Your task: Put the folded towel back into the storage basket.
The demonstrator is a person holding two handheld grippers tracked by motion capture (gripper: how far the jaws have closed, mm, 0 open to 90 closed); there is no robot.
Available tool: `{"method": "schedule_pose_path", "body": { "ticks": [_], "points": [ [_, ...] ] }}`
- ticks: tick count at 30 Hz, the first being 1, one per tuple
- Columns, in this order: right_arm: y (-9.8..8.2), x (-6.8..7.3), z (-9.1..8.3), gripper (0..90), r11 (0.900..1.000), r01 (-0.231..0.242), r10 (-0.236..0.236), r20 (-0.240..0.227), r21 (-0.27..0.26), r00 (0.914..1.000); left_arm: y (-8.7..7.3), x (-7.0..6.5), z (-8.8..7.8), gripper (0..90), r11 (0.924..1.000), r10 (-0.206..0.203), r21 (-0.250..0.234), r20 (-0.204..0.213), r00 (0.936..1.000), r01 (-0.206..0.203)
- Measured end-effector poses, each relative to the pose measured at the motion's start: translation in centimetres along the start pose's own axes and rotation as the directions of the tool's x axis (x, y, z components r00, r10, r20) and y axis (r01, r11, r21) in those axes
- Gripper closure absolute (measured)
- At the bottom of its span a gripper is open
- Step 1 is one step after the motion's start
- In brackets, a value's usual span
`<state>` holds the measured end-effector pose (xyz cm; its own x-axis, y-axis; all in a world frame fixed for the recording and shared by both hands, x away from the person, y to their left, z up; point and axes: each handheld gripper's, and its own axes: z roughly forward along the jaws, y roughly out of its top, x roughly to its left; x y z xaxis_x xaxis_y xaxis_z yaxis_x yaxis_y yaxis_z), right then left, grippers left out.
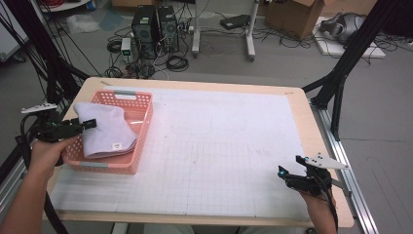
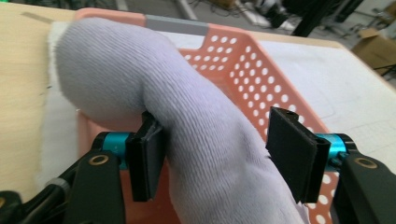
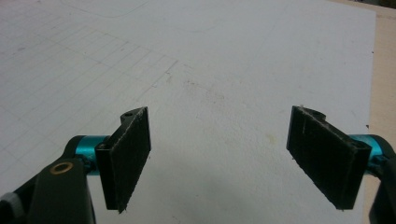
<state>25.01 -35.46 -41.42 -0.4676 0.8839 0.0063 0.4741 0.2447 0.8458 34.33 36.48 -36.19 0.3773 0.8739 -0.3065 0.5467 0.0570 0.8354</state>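
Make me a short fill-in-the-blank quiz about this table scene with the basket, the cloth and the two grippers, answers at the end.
1. The folded lilac cloth lies in a perforated basket coloured ____.
2. The left gripper has the ____ between its jaws, with the right-hand pad standing off it.
3. The right gripper hovers over the white gridded mat with its jaws ____.
4. The basket sits at the table's ____ side in the high view.

Missing words: pink; cloth; open; left

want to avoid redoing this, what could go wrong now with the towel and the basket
1. The towel drapes over the pink basket's near rim; once freed, it may slide out.
2. The left hand-held gripper stands open, one pad touching the cloth; pulling back could drag it along.
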Motion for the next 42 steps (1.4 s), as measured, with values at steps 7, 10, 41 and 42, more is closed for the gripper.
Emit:
{"method": "schedule_pose_path", "body": {
  "ticks": [7, 10, 41, 42],
  "points": [
    [0.0, 0.0, -0.1, 20.6, 1.0, 0.001, -0.001, 0.003, -0.006, 1.0, 0.3, 0.2, -1.5, 37.0, 0.996, 0.014, -0.087, -0.074, 0.9972, -0.02],
    [0.0, 0.0, -0.1, 20.6, 1.0, 0.001, -0.001, 0.003, -0.006, 1.0, 0.4, 0.2, -2.3, 36.7, 0.9902, 0.019, -0.136, -0.1, 0.9948, -0.032],
    [0.1, 0.2, 0.2, 20.6, 1.0, 0.012, -0.012, 0.0, -0.004, 0.9999, 0.1, -2.1, 4.8, 40.1, 0.9716, 0.183, 0.179, -0.156, 0.9707, -0.154],
    [0.1, 0.2, 0.2, 20.6, 1.0, 0.01, -0.01, -0.001, -0.004, 1.0, 0.1, -2.1, 4.9, 42.2, 0.9702, 0.18, 0.191, -0.151, 0.9722, -0.15]
  ]
}}
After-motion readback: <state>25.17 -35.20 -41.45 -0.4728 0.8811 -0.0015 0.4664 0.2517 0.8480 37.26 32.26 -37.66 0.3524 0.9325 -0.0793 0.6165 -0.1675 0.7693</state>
